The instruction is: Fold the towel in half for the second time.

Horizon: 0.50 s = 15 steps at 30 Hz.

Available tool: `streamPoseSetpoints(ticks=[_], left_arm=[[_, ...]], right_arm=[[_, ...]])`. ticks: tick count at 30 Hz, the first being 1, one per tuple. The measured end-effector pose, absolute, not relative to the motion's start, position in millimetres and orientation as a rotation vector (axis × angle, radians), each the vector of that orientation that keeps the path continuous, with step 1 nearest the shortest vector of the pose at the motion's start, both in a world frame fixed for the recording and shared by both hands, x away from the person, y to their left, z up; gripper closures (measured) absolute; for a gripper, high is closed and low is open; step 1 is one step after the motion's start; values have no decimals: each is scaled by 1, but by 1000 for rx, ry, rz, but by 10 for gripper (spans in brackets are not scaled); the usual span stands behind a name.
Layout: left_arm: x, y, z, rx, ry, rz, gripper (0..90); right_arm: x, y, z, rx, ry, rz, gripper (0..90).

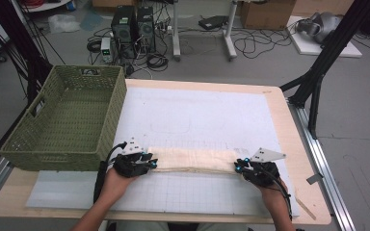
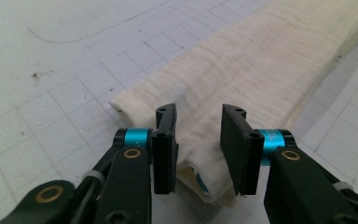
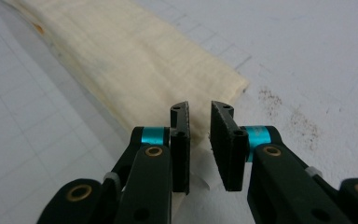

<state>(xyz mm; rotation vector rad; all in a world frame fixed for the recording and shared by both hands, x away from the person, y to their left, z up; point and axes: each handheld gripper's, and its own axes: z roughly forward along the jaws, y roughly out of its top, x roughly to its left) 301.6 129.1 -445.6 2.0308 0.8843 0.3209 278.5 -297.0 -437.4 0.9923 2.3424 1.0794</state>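
Each gripper, left (image 2: 198,140) and right (image 3: 200,140), stands slightly apart, straddling an end of the folded cream cloth (image 1: 195,160) without pinching it.

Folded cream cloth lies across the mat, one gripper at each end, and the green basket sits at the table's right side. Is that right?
Not quite: the green basket sits at the table's left side, beside the left gripper, as the high view shows. The rest holds: the folded cream cloth lies across the mat, with the right gripper at its other end.
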Motion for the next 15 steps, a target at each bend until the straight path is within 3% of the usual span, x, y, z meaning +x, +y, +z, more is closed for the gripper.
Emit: streamPoseSetpoints(ticks=[5, 12, 15], left_arm=[[300, 133, -444, 2017, 887, 327, 663], [302, 139, -433, 1857, 841, 366, 412], [302, 143, -428, 1809, 829, 385, 347]], right_arm=[[280, -305, -440, 1053, 2340, 1062, 752], [277, -314, -423, 1059, 2218, 1178, 660], [275, -314, -420, 1068, 2163, 1162, 508]])
